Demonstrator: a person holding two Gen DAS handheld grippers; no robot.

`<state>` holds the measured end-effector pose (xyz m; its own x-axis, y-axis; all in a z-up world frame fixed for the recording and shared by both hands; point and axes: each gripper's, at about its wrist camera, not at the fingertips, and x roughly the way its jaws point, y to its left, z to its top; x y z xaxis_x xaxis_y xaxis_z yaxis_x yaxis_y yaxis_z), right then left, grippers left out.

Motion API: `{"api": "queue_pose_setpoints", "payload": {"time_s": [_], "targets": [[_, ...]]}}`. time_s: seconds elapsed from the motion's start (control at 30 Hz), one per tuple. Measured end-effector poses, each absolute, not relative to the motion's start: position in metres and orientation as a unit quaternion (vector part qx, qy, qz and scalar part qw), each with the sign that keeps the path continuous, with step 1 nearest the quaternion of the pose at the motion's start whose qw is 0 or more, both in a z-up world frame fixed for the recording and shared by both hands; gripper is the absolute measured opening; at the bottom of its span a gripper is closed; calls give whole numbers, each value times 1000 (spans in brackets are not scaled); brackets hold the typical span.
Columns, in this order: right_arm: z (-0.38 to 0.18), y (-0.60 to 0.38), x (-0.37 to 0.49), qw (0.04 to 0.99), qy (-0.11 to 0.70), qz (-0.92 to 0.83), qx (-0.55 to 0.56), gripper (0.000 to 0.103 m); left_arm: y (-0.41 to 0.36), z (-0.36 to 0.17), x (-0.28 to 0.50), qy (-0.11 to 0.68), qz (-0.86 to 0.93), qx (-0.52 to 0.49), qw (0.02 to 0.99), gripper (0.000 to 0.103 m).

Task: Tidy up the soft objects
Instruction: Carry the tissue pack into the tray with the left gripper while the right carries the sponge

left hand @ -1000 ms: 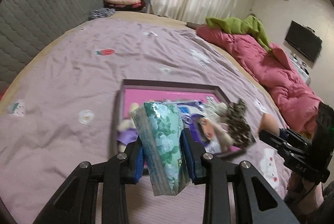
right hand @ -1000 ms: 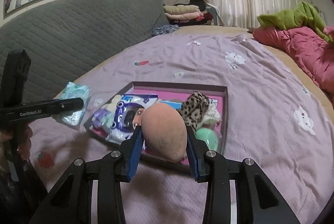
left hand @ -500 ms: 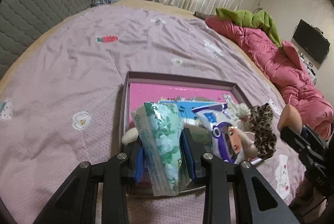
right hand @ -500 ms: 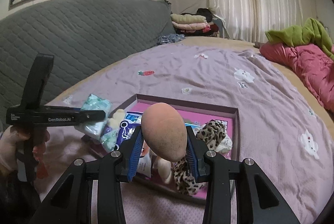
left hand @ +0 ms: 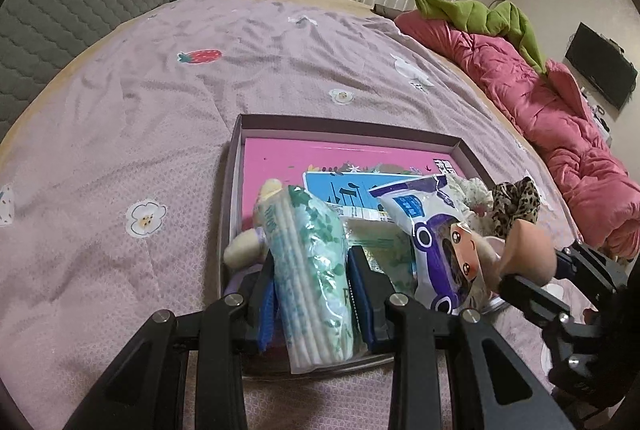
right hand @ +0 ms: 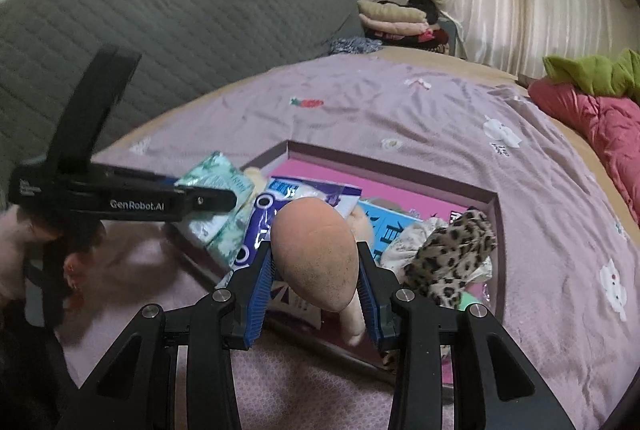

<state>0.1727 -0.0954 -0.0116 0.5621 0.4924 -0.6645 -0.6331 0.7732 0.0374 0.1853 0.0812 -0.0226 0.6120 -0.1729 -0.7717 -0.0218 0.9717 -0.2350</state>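
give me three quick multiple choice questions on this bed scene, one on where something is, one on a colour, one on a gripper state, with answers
1. Where does the leopard-print scrunchie lie?
A. on the pink quilt
B. in the shallow box
C. on the headboard

2. What colour is the inside bottom of the box?
A. pink
B. yellow
C. white

3. What is the right gripper doing?
A. hanging open with nothing in it
B. shut on the tissue pack
C. shut on the peach sponge

Answers:
1. B, the right wrist view shows it inside the box's right part, beside the doll packet.
2. A, bright pink shows between the box walls.
3. C, the blue pads press both sides of the peach sponge, while the left gripper clamps the tissue pack.
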Motion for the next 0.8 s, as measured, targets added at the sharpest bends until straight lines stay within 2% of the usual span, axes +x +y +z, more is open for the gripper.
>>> {"api": "queue_pose_setpoints", "payload": {"time_s": [0.33, 0.53, 0.8], "targets": [[-11, -106, 179, 900, 327, 269, -103, 42, 79, -23, 186, 440, -42, -107, 890, 33], [-25, -115, 191, 895, 366, 233, -103, 42, 79, -24, 185, 441, -42, -109, 890, 33], [-27, -122, 193, 899, 368, 219, -90, 42, 80, -26, 184, 443, -42, -115, 888, 33]]}}
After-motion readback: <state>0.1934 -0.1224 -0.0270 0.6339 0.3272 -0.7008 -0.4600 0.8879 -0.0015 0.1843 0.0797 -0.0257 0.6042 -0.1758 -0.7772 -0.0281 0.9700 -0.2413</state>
